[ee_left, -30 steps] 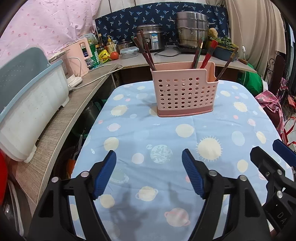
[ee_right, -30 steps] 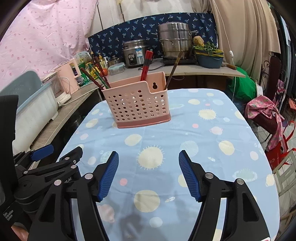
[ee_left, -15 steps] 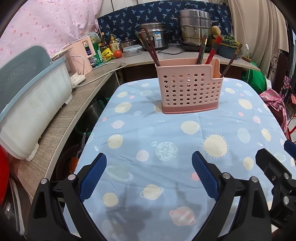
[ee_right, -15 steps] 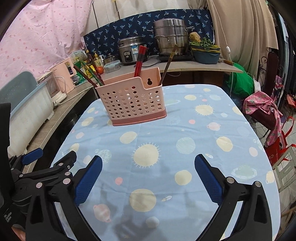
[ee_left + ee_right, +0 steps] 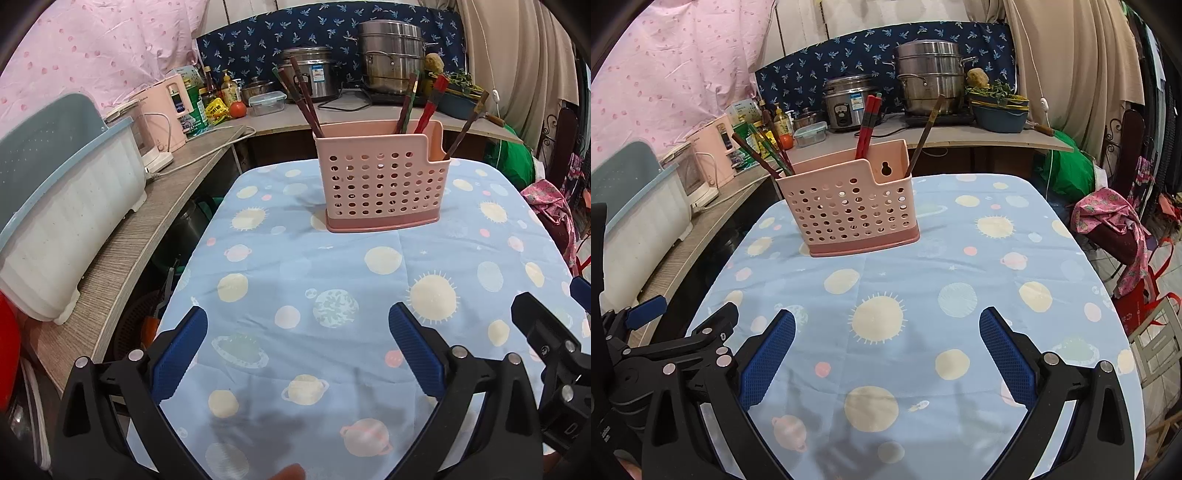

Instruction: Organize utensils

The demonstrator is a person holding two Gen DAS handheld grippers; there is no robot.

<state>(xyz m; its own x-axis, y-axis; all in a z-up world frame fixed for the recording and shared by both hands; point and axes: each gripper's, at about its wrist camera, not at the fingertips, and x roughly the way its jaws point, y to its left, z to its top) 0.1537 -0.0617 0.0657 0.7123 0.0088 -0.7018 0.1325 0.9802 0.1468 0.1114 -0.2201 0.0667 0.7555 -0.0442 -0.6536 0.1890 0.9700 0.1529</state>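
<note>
A pink perforated utensil holder [image 5: 382, 181] stands upright on the far part of the blue planet-print table [image 5: 332, 277]; it also shows in the right wrist view [image 5: 851, 206]. Dark and red chopsticks [image 5: 303, 99] stick out of its compartments, also seen in the right wrist view [image 5: 868, 125]. My left gripper [image 5: 297, 332] is open and empty, low over the near table. My right gripper [image 5: 886, 336] is open and empty beside it. Each gripper shows at the edge of the other's view.
A wooden counter [image 5: 122, 236] runs along the left with a white and blue dish bin [image 5: 62, 206] and a pink appliance [image 5: 166, 110]. Pots [image 5: 391, 62] stand on the back counter. A chair with cloth [image 5: 1112, 225] stands right of the table.
Both grippers have opened wider and pulled back a little from the holder. The holder and chopsticks have not moved.
</note>
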